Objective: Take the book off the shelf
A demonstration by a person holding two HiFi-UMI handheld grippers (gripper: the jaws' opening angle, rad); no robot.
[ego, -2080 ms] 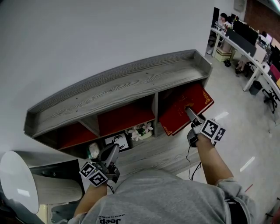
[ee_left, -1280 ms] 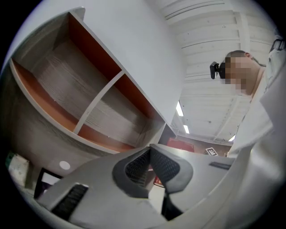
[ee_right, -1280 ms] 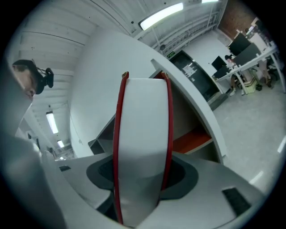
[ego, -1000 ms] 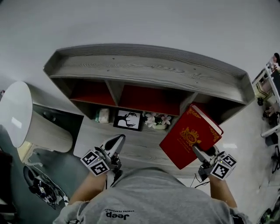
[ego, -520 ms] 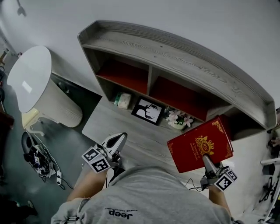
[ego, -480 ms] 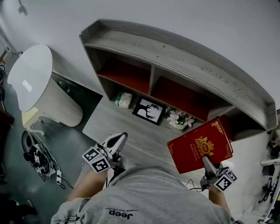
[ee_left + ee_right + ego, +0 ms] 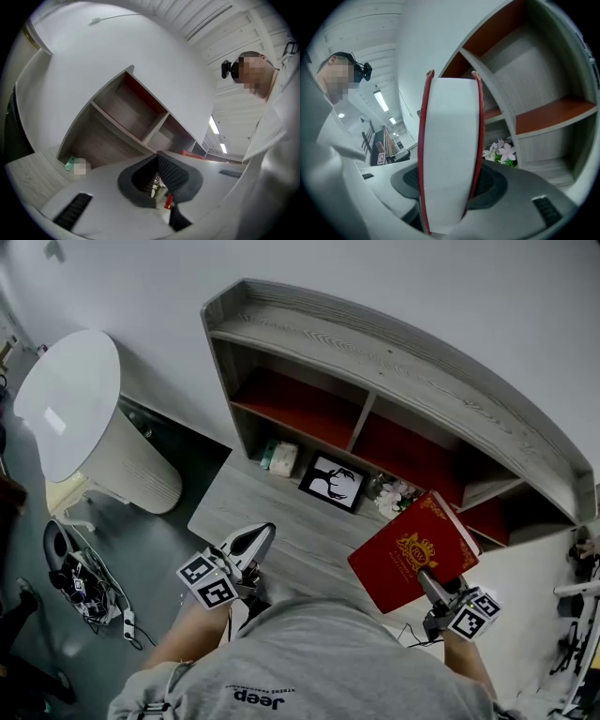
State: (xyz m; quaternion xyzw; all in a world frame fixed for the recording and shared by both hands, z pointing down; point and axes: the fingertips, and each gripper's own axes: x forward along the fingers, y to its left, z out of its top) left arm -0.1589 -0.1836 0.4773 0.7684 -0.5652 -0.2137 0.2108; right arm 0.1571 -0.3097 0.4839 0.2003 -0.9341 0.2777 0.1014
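The red book (image 7: 412, 554) with a gold crest on its cover is out of the grey wooden shelf (image 7: 394, 352) and hangs tilted in front of the shelf's right compartments. My right gripper (image 7: 433, 589) is shut on its lower edge. In the right gripper view the book (image 7: 450, 140) stands edge-on between the jaws, white pages towards the camera, and my right gripper (image 7: 447, 185) clamps both red covers. My left gripper (image 7: 249, 544) hovers low at the left over the desk's front, jaws together and holding nothing. In its own view my left gripper (image 7: 157, 158) points at the shelf.
On the grey desk top (image 7: 272, 521) under the shelf stand a framed black-and-white picture (image 7: 332, 482), a small pot of flowers (image 7: 396, 495) and a pale green packet (image 7: 281, 457). A white round table (image 7: 70, 395) stands left. Cables (image 7: 80, 582) lie on the floor.
The book has come out of the right compartment and now hangs in front of the shelf in my right gripper. The head view has swung left. My left gripper has kept its place.
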